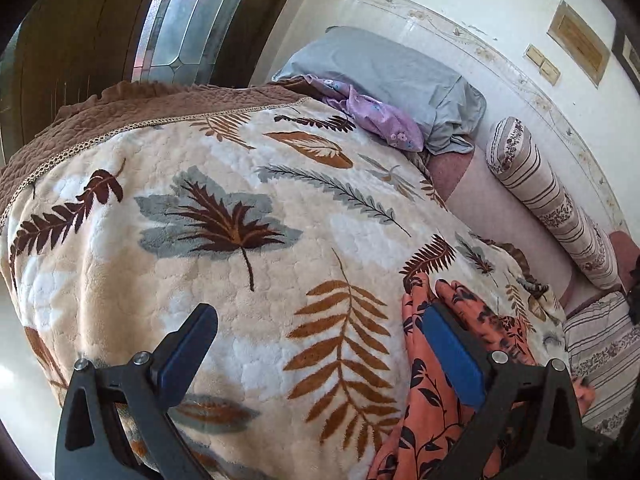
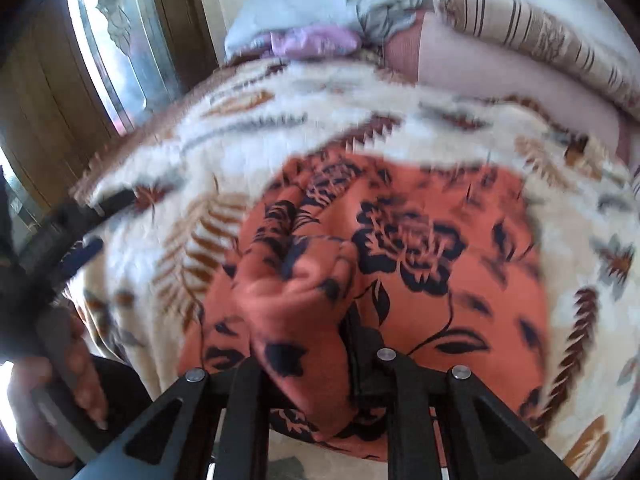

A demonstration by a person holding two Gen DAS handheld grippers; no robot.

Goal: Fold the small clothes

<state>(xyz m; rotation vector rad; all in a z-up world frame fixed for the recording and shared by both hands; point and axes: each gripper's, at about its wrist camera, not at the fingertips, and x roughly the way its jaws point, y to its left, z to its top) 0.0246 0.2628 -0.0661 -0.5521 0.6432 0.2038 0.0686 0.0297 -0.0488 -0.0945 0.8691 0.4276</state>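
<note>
An orange garment with a dark floral print lies spread on a cream leaf-patterned blanket. My right gripper is shut on a bunched fold of this garment, lifted above the rest; the cloth hides its fingertips. In the left wrist view the same garment shows at the lower right. My left gripper stands wide open over the blanket. Its right finger overlaps the garment's edge, with no cloth pinched. The right wrist view shows the left gripper blurred at the far left, held by a hand.
A grey pillow and a crumpled purple floral cloth lie at the bed's head. A striped bolster runs along the white wall. A wooden frame with patterned glass stands beyond the bed's left edge.
</note>
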